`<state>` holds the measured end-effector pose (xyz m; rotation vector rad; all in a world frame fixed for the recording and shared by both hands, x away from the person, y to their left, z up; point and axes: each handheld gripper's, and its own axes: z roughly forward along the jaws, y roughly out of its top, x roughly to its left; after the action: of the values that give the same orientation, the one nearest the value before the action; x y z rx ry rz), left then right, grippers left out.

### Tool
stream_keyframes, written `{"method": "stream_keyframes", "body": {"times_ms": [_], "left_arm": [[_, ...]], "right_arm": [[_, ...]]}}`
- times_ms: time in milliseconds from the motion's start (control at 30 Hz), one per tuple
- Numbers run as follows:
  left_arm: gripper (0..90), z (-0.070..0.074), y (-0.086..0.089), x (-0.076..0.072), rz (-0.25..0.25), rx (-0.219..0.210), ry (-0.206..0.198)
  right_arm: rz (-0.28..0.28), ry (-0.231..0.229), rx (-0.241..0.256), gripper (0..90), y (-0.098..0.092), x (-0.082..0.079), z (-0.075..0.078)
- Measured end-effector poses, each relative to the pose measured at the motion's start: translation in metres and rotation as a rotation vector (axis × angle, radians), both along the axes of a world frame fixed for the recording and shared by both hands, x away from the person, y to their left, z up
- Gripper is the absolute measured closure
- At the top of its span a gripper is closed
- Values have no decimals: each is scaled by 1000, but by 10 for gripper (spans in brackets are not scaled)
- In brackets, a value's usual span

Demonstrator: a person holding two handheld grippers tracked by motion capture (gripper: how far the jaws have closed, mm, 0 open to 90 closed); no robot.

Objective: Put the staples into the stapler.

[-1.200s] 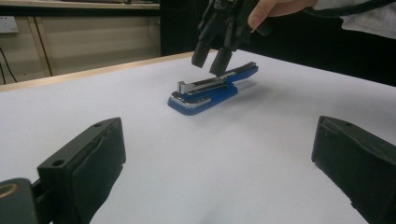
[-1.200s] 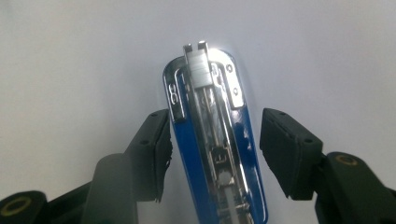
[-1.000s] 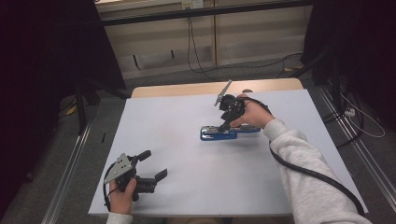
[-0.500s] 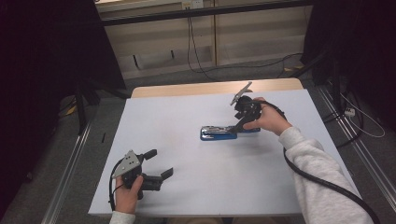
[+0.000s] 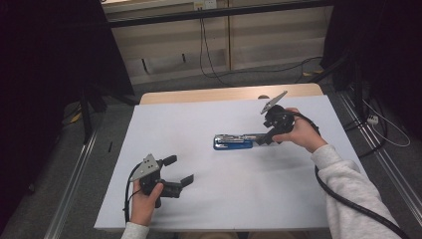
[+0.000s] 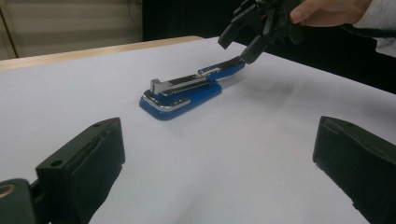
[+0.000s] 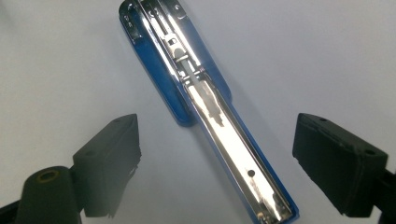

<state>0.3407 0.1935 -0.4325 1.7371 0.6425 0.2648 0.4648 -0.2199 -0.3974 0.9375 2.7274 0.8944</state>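
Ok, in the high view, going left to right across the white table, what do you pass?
Left gripper, held in the left hand → blue stapler → right gripper at the stapler's right end → right hand.

Lab-like test room, white-topped table (image 5: 224, 199), dark curtains (image 5: 45, 74), floor cables (image 5: 219, 69), metal floor rails (image 5: 69, 184)

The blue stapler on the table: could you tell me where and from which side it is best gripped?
Probably from above, across the long body of the stapler, near its rear end. It lies flat, narrow enough to pass between the open jaws of the right tool hovering there.
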Motion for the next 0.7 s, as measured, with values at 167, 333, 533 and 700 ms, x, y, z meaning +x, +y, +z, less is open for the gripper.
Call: {"method": "stream_keyframes", "body": {"times_ms": [167, 333, 533, 700], "left_arm": [[23, 1, -10, 8, 3, 2, 21], [24, 1, -20, 15, 4, 10, 15], [28, 2, -30, 23, 13, 3, 15], [29, 2, -37, 29, 18, 24, 31]], "right_arm": [[-26, -20, 4, 133, -10, -7, 1], [-53, -25, 21, 122, -21, -13, -3], [-72, -34, 28, 119, -35, -23, -3], [-96, -42, 46, 118, -44, -29, -3]]}}
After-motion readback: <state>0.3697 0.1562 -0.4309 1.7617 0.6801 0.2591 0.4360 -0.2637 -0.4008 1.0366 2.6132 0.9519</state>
